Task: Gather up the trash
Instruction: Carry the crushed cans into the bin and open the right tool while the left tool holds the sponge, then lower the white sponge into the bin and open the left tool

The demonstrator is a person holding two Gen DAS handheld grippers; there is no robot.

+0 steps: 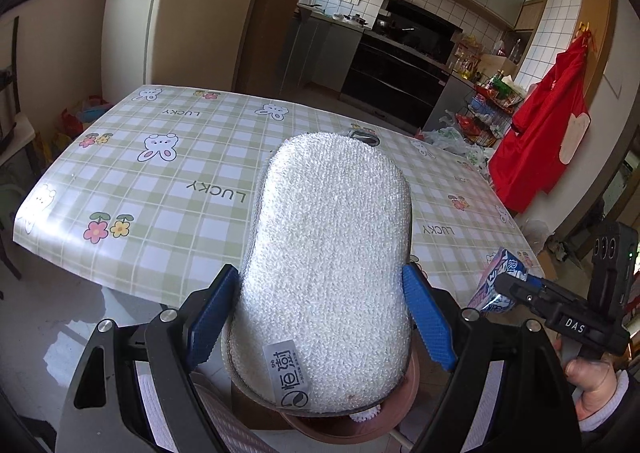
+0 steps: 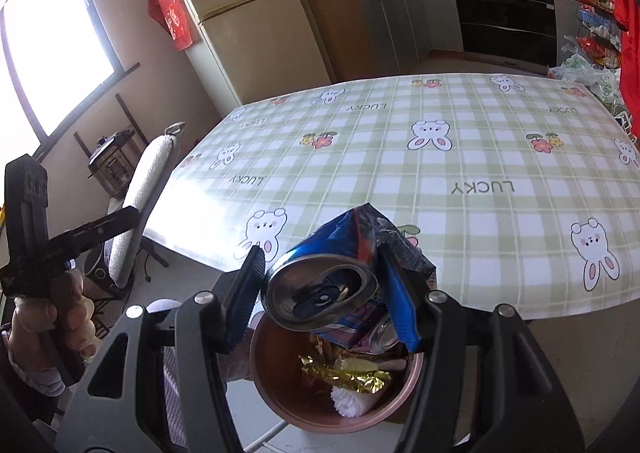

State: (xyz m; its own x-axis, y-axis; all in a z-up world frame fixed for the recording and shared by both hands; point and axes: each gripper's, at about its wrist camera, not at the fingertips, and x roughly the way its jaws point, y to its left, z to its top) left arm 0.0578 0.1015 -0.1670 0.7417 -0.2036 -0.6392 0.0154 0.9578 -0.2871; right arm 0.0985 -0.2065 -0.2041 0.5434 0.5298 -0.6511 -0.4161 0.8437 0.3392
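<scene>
My left gripper (image 1: 320, 309) is shut on a white oval cleaning sponge (image 1: 326, 265) and holds it up in front of the table; it also shows in the right wrist view (image 2: 148, 181). My right gripper (image 2: 320, 289) is shut on a crushed blue drink can (image 2: 324, 293) with a torn blue wrapper (image 2: 372, 237) behind it. It holds them just above a brown trash bin (image 2: 280, 405) that contains gold foil (image 2: 348, 375) and white paper. The bin's rim shows below the sponge in the left wrist view (image 1: 400, 413). The right gripper also shows in the left wrist view (image 1: 512, 289).
The table with a green checked bunny cloth (image 2: 440, 157) lies ahead. A fridge (image 2: 248, 13) stands beyond it, kitchen counters and an oven (image 1: 400, 65) further back. A red garment (image 1: 540, 133) hangs at the right, with bags and a rack (image 1: 480, 113) beside it.
</scene>
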